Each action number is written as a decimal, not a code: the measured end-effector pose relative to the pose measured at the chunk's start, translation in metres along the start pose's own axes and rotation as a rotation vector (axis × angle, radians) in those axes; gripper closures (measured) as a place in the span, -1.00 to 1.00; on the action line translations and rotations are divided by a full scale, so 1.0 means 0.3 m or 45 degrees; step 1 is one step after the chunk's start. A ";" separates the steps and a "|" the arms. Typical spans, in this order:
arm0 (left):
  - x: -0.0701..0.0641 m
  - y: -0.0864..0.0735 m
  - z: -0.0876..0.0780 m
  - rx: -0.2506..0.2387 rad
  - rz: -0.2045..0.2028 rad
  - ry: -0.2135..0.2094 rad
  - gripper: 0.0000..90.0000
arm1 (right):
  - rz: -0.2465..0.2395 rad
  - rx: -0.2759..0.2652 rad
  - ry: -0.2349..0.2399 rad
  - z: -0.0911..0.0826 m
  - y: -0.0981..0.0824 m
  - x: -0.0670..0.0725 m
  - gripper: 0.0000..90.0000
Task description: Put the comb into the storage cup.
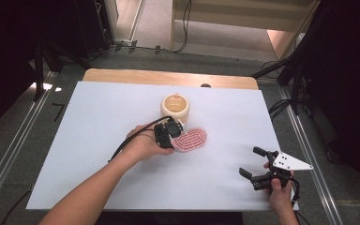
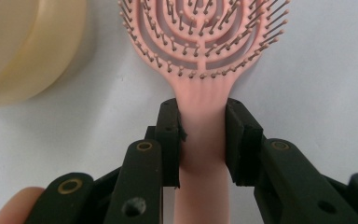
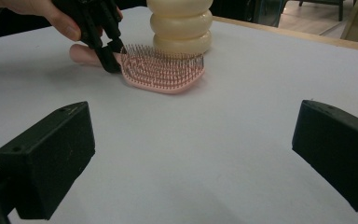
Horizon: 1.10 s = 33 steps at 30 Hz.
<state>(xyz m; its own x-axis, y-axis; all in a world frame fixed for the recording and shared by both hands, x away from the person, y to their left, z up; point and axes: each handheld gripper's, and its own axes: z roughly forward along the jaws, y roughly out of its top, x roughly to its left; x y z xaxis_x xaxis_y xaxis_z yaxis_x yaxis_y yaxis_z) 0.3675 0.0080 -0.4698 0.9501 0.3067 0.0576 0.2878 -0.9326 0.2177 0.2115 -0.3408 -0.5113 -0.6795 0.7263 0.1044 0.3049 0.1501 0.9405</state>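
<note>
The left gripper (image 2: 203, 135) clamps the pink hairbrush (image 2: 204, 60) by its handle neck — bristles up on the white table (image 1: 98, 154), just beside the cream ribbed cup (image 1: 175, 107) — while the right gripper (image 1: 258, 164) gapes unladen.

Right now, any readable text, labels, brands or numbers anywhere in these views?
None readable. The pink plastic hairbrush, the cream ribbed ceramic pot, the white table cover, the left gripper and the right gripper bear no visible print.
</note>
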 end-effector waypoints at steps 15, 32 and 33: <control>0.007 -0.020 -0.063 -0.154 -0.027 0.008 0.58 | -0.001 0.000 -0.001 0.001 0.000 0.001 -1.00; 0.018 -0.034 -0.128 -0.324 -0.035 0.011 0.58 | -0.003 0.000 -0.001 0.001 0.000 0.002 -1.00; 0.019 -0.034 -0.131 -0.333 -0.039 0.006 0.58 | -0.001 0.001 -0.002 0.001 0.000 0.002 -1.00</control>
<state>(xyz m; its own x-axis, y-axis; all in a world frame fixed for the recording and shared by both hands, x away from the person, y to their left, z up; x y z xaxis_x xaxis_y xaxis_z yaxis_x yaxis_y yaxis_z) 0.3652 0.0266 -0.4334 0.9407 0.3352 0.0517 0.2746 -0.8423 0.4637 0.2114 -0.3402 -0.5113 -0.6786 0.7273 0.1029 0.3050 0.1516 0.9402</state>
